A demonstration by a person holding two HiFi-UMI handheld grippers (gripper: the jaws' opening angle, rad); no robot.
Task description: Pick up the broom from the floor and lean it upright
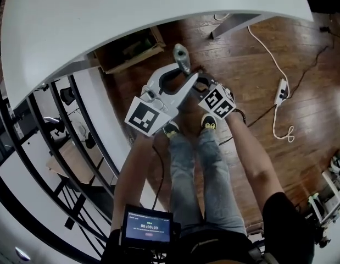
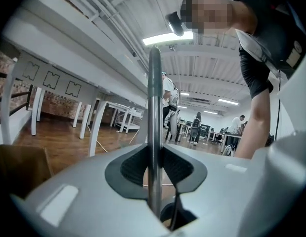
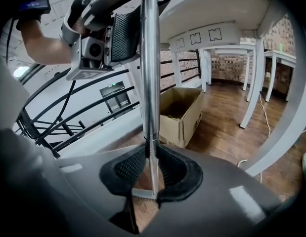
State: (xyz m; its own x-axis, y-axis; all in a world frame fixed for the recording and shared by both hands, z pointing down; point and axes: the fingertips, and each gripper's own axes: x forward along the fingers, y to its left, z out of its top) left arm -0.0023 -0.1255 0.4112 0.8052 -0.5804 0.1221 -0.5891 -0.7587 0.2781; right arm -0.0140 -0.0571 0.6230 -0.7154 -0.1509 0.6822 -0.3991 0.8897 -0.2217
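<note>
The broom's silver metal handle (image 2: 154, 107) stands nearly upright and passes between the jaws of both grippers. In the head view only its rounded top end (image 1: 181, 58) shows, above my shoes. My left gripper (image 2: 154, 169) is shut on the handle, its black pads pressed to either side. My right gripper (image 3: 152, 169) is shut on the same handle (image 3: 150, 83) lower down. From the right gripper view the left gripper (image 3: 124, 33) shows higher up the pole. In the head view the left gripper (image 1: 183, 84) and right gripper (image 1: 201, 86) meet at the handle. The broom's head is hidden.
A large white table (image 1: 131, 15) curves over the far side, with a white leg (image 3: 251, 83) close by. An open cardboard box (image 3: 180, 112) stands on the wood floor beneath it. A power strip with white cable (image 1: 280, 91) lies to the right. A black railing (image 1: 60, 142) runs along the left.
</note>
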